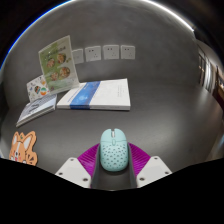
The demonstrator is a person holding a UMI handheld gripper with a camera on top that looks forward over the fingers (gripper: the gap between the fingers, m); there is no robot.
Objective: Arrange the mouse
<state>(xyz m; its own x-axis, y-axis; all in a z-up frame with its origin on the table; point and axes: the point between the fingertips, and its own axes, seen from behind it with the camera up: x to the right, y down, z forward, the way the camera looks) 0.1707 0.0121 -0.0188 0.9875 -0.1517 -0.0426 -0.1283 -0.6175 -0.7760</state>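
- Mouse first: a pale mint-green, oval computer mouse with a dotted, perforated shell (114, 150) sits between my two fingers, low over a grey tabletop (170, 125).
- My hand-held gripper (114, 168) appears to pinch the mouse, its magenta finger pads (88, 157) lying against the shell on each side; I see no gap at either flank.
- Whether the mouse rests on the table or hangs just above it, I cannot tell.
- Beyond the fingers lies a flat white book with a blue spine stripe (98, 95), well apart from the mouse.
- Left of the book stands a green printed card propped upright (57, 58), with a small leaflet (40, 88) below it.
- Near my left finger lies an orange-and-white cartoon sticker (24, 150).
- Risk, as I judge it: the rounded shell could slip from the pads if my squeeze loosens, or twist off line if I set it down crooked.
- Pushing too far ahead could bump the book.
- Pose: my gripper points forward and slightly down, nearly level with the table, fingers side by side.
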